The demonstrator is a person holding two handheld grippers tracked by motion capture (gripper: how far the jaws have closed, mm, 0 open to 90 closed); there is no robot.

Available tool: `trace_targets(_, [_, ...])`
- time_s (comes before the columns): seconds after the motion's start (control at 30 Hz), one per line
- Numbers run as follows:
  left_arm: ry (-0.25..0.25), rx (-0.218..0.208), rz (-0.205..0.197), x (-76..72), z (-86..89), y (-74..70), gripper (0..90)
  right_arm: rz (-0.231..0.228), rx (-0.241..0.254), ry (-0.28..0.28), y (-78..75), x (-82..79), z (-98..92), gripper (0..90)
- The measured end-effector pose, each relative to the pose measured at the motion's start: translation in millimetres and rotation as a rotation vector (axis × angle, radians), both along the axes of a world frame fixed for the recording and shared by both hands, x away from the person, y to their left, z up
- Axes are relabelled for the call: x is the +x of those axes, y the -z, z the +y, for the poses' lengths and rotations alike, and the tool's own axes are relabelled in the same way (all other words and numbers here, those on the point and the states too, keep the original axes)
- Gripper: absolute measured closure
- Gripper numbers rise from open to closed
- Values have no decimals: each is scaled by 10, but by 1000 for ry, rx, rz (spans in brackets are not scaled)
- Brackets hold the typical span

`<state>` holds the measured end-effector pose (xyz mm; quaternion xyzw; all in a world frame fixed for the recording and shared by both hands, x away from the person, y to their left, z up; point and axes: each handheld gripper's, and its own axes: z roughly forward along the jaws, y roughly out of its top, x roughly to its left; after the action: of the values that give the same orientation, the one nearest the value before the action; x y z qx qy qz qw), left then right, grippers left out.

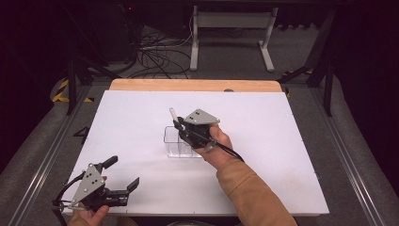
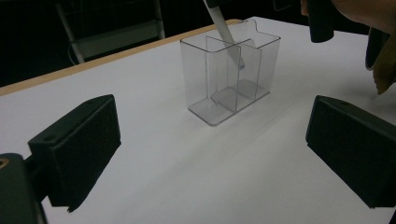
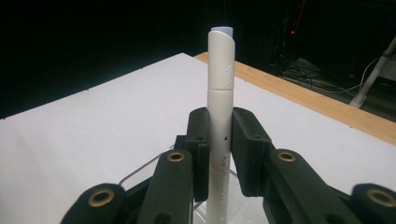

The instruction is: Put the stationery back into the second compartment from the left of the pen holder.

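The right hand-held gripper (image 3: 219, 154) clamps a white plastic pen (image 3: 220, 107) upright, its lower end inside a clear plastic divided organiser (image 2: 231, 70) directly beneath; the left hand-held gripper (image 1: 123, 174) rests wide open on the white tabletop (image 1: 282, 141).

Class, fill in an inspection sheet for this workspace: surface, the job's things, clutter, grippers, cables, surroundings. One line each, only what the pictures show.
Surface: white board on a table with a wooden far edge.
Job's things: clear plastic holder with dividers, standing upright mid-board; white pen, lower end dipped into the holder.
Clutter: nothing seen.
Grippers: right gripper shut on the pen, over the holder; left gripper open, near the board's near left corner, holding nothing.
Cables: one trails from each gripper; loose black cables on the floor beyond the table.
Surroundings: dark room, grey floor, white table frame behind, yellow-black floor tape at left.
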<state>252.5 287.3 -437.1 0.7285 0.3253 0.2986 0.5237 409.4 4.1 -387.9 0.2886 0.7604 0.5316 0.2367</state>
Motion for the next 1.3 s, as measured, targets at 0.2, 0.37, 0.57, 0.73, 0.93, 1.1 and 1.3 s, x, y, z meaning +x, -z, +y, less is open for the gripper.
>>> trace_targets(0.2, [-2, -2, 3, -5, 1, 1, 38, 27, -14, -8, 15, -8, -36, 736])
trace_targets(0.37, [-3, -1, 4, -3, 2, -1, 38, -13, -37, -55, -58, -56, -87, 538])
trace_targets(0.57, [-2, 0, 2, 2, -4, 0, 38, -57, -20, -107, -203, -167, -171, 404])
trace_targets(0.73, [0, -1, 1, 6, -7, -4, 38, -76, -2, -119, -325, -233, -248, 394])
trace_targets(0.93, [2, -2, 5, 17, -19, -6, 38, -94, 5, -112, -389, -280, -315, 389])
trace_targets(1.1, [2, 3, -2, 31, -13, -4, 38, -103, 3, -126, -443, -322, -416, 323])
trace_targets(1.3, [-3, -4, 3, 24, -10, -7, 38, -126, 33, -146, -494, -399, -643, 208])
